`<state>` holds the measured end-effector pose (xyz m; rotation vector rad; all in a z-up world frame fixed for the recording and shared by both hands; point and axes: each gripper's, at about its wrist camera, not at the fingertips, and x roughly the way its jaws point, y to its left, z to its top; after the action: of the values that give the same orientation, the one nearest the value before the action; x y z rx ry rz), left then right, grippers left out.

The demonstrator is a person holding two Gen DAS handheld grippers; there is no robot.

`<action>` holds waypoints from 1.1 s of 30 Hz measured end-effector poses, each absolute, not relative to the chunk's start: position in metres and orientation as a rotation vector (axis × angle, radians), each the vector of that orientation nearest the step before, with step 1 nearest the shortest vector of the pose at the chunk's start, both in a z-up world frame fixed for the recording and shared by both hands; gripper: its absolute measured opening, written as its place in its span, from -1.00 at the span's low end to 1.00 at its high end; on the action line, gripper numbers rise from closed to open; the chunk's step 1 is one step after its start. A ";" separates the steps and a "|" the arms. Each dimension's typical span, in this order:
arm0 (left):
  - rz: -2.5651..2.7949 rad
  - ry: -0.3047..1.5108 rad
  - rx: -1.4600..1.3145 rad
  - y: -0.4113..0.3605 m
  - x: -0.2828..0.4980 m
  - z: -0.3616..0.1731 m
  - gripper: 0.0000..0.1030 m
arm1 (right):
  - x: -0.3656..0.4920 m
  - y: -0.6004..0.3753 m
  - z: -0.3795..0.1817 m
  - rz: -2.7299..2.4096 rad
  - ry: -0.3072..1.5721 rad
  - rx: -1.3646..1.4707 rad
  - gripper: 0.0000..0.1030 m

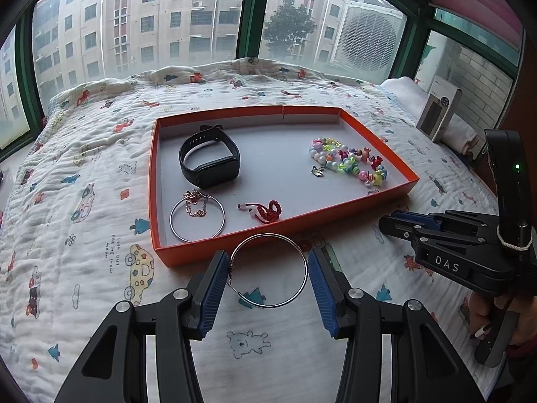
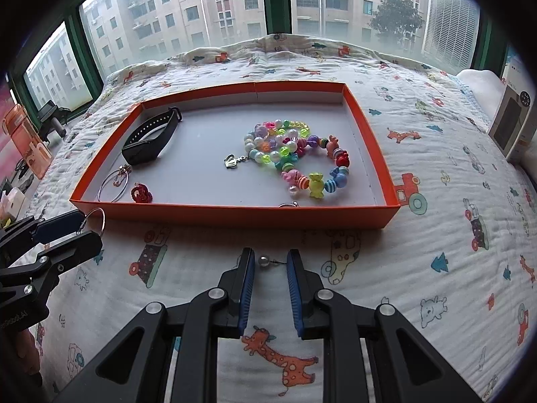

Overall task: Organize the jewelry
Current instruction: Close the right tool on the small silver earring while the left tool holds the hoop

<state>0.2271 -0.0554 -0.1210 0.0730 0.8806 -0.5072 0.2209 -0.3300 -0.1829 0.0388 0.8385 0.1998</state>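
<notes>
My left gripper [image 1: 266, 255] is shut on a large silver hoop earring [image 1: 303, 265], held across its width between the blue pads, just in front of the orange tray [image 1: 214, 247]. My right gripper [image 2: 271, 253] is shut on a small pearl stud earring [image 2: 263, 261], its thin pin reaching the right pad, in front of the tray's near wall [image 2: 235, 215]. The tray holds a black smart band [image 1: 209, 161], another silver hoop [image 1: 197, 216] with a rose-gold chain, a red knotted piece [image 1: 268, 211] and colourful bead bracelets [image 2: 295, 158]. The other hand's gripper shows at the edge of each view: the right gripper [image 1: 391, 223], the left gripper [image 2: 89, 226].
The tray lies on a bed with a white quilt [image 1: 100, 174] printed with cartoon cars and animals. Large windows stand right behind the bed. A grey-and-white carton [image 1: 439, 114] sits at the far right. An orange bottle [image 2: 25, 137] stands off the bed's left side.
</notes>
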 end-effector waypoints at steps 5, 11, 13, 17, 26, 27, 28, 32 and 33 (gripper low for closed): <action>-0.502 0.881 0.067 -0.052 0.229 -0.121 0.01 | 0.221 -0.327 -0.183 0.194 0.836 0.004 -0.56; -0.507 0.882 0.069 -0.051 0.229 -0.121 0.01 | 0.220 -0.323 -0.184 0.187 0.830 -0.030 -0.56; -0.507 0.881 0.072 -0.051 0.228 -0.120 0.01 | 0.220 -0.322 -0.184 0.185 0.830 -0.040 -0.56; -0.506 0.880 0.071 -0.052 0.228 -0.120 0.01 | 0.220 -0.321 -0.184 0.185 0.829 -0.041 -0.57; -0.498 0.874 0.075 -0.054 0.227 -0.115 0.01 | 0.219 -0.325 -0.182 0.192 0.826 -0.034 -0.62; -0.498 0.872 0.074 -0.053 0.227 -0.114 0.01 | 0.219 -0.326 -0.182 0.193 0.825 -0.028 -0.62; -0.497 0.869 0.073 -0.053 0.226 -0.113 0.01 | 0.217 -0.326 -0.181 0.196 0.822 -0.023 -0.62; -0.491 0.862 0.072 -0.054 0.224 -0.107 0.01 | 0.212 -0.327 -0.174 0.209 0.806 -0.022 -0.62; -0.490 0.858 0.072 -0.055 0.223 -0.106 0.01 | 0.211 -0.328 -0.172 0.212 0.800 -0.023 -0.62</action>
<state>0.2230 -0.0546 -0.1056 0.0721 0.8585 -0.4901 0.2107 -0.3280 -0.1720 -0.0231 0.8004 0.2118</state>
